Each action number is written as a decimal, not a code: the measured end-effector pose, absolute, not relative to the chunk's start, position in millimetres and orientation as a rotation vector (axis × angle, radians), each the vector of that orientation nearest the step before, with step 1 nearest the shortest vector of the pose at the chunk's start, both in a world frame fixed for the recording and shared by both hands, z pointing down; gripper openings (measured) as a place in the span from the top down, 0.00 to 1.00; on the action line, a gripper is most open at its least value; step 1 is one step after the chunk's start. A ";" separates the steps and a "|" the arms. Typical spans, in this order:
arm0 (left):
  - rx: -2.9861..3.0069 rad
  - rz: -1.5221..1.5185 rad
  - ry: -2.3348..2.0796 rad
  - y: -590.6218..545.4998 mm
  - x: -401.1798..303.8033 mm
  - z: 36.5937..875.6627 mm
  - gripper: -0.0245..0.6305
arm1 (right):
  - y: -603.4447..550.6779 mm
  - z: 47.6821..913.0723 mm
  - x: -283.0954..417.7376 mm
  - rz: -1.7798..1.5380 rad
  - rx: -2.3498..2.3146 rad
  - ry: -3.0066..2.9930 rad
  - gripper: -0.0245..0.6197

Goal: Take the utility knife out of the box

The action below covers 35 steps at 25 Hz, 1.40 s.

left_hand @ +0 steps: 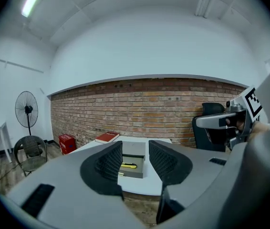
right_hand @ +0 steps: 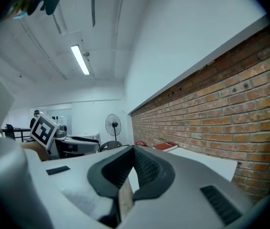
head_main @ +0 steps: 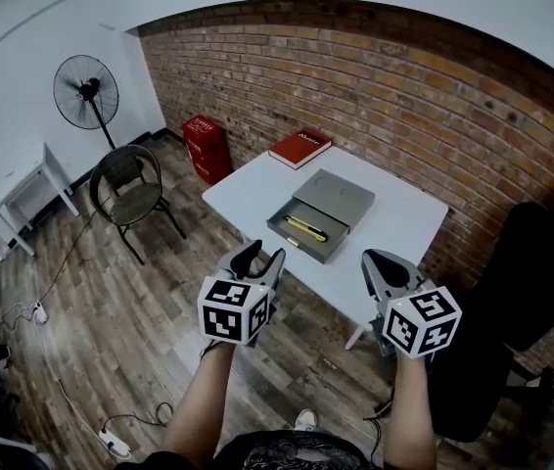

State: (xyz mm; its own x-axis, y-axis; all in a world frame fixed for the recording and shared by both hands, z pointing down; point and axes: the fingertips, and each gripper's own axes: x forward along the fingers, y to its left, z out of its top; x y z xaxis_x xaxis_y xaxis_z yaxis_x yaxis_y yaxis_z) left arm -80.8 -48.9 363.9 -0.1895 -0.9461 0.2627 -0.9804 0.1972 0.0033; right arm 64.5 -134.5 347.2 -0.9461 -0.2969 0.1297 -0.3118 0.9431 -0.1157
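Holding both tools above the wooden floor, just short of the near edge of the white rectangular desk (head_main: pixel 394 225), we face the flat grey box (head_main: pixel 339 196) lying open near the desk's middle. The yellow utility knife (head_main: pixel 306 227) lies inside the box's open tray, on the side toward us, untouched by either tool. Our left gripper (head_main: pixel 262 256) has its jaws spread with nothing held; its own view frames the box and knife in the gap between them. Our right gripper (head_main: pixel 380 259) has its jaws pressed together at the tips, pinching nothing. A red hardback book (head_main: pixel 300 148) sits at the desk's far corner, by the brick wall. A black pedestal fan (head_main: pixel 86 91) stands off to the left, well apart from the desk.
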 end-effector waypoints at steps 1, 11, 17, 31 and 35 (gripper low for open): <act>1.854 0.246 -2.256 -54.5 -81.4 364.5 0.70 | -139.0 347.9 62.5 0.212 0.451 -2.988 0.93; 1.881 0.306 -2.194 -98.1 -97.0 369.7 0.70 | -169.4 348.1 40.1 0.184 0.371 -2.983 0.93; 1.913 0.279 -2.168 -120.8 -118.3 377.4 0.70 | -185.6 352.5 25.0 0.152 0.402 -2.963 0.93; 2.201 0.336 -1.869 -224.3 -197.4 402.6 0.68 | -253.3 364.2 -57.3 0.160 0.723 -2.868 0.93; 2.298 0.388 -1.758 -251.2 -210.4 405.5 0.68 | -271.9 357.7 -75.8 0.164 0.840 -2.837 0.93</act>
